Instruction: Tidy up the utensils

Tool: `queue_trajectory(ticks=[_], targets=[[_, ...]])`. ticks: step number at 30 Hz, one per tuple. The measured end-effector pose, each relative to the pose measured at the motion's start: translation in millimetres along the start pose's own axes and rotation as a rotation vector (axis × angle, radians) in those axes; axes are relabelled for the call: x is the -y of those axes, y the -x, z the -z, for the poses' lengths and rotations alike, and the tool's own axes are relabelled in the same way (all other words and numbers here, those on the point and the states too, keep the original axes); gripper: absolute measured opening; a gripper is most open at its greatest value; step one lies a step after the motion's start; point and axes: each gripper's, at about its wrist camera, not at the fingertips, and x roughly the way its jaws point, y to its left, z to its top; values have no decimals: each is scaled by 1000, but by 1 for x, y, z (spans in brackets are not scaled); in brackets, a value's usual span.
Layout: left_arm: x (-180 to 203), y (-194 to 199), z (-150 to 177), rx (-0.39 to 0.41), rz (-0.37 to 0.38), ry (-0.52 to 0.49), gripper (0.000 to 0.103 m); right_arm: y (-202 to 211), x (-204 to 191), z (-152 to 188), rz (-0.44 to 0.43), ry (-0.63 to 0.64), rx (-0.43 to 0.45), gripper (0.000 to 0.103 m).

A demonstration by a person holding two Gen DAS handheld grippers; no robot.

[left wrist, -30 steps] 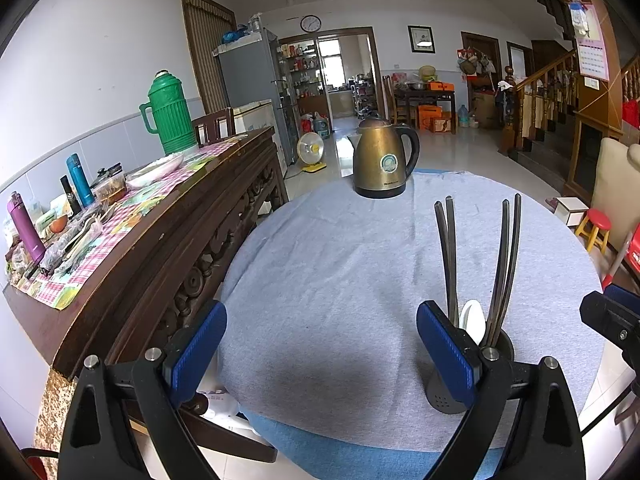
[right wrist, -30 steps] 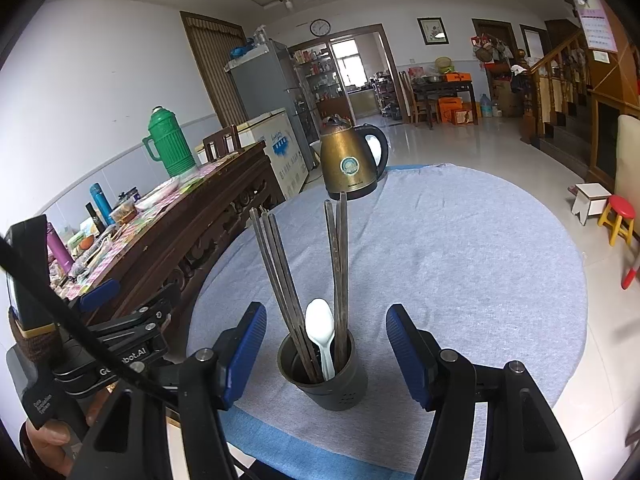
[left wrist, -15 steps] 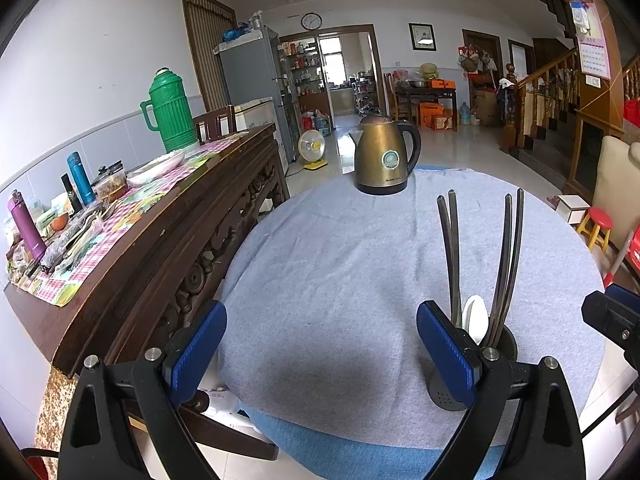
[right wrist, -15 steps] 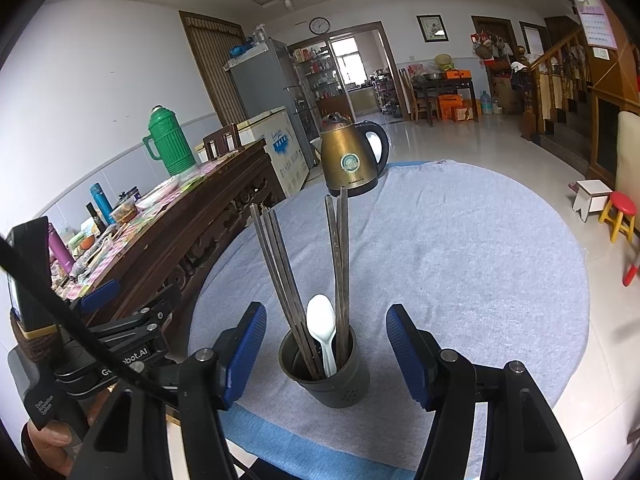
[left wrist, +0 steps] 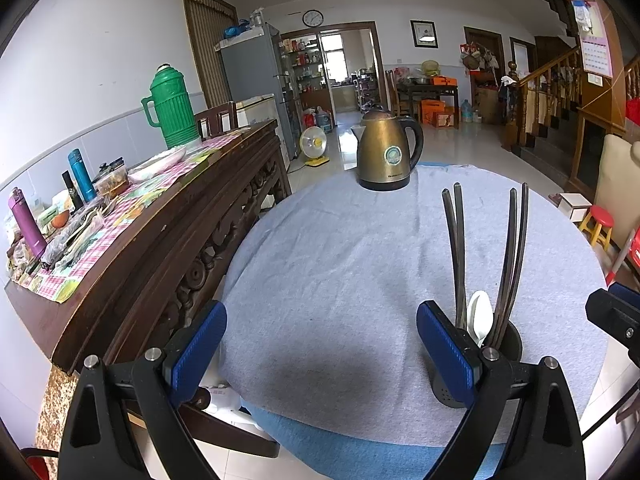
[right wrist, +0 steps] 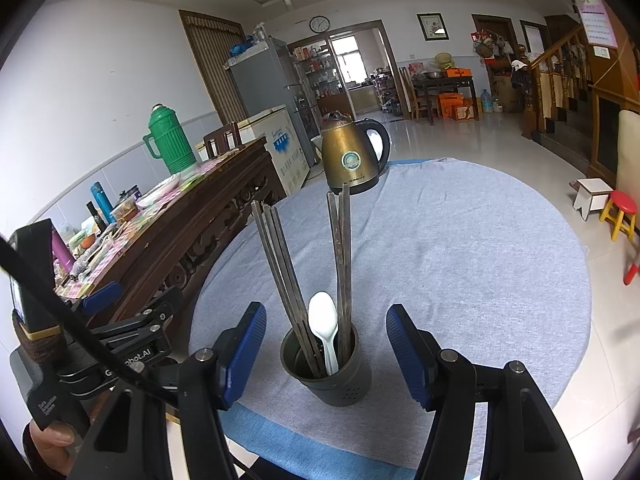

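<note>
**Utensils stand in the holder, both tools spread wide and empty**

The dark grey utensil holder point(right wrist: 326, 368) stands upright near the 6 o'clock edge of the round desk point(right wrist: 460, 248), on its grey cloth. Inside it are dark chopsticks point(right wrist: 280, 264) in two bunches, one leaning toward 11 o'clock and the other rising almost straight toward 12 o'clock, with a white spoon point(right wrist: 323, 320) set bowl-up between them.

In the right wrist view the right tool point(right wrist: 326, 348) is spread wide, its blue pads point(right wrist: 404, 350) on either side of the holder and clear of it; nothing is gripped. The left tool point(right wrist: 120, 344) shows at 8 o'clock, held in a hand point(right wrist: 52, 440) at the lower corner.

In the left wrist view the left tool point(left wrist: 320, 350) is equally wide open and holds nothing, with only bare grey cloth between its pads point(left wrist: 198, 350). The holder point(left wrist: 508, 340) sits at 4 o'clock, partly hidden behind the right-side pad, with the chopsticks point(left wrist: 458, 256) and spoon point(left wrist: 480, 316) rising above it. Part of the right tool point(left wrist: 616, 316) enters at 3 o'clock.

A brass-coloured electric kettle point(left wrist: 386, 152) stands at the desk's 12 o'clock edge, well apart from the holder. A carved wooden sideboard point(left wrist: 168, 232) runs along at 9 o'clock, carrying a green thermos jug point(left wrist: 172, 108) and bottles on a checked cloth.
</note>
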Motion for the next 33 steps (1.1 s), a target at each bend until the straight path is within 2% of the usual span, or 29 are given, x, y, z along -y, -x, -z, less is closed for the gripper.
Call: queue_trajectory(ticks=[33], targets=[[-2, -5, 1, -21, -13, 5, 96, -5, 0, 7, -2, -4, -16, 67]])
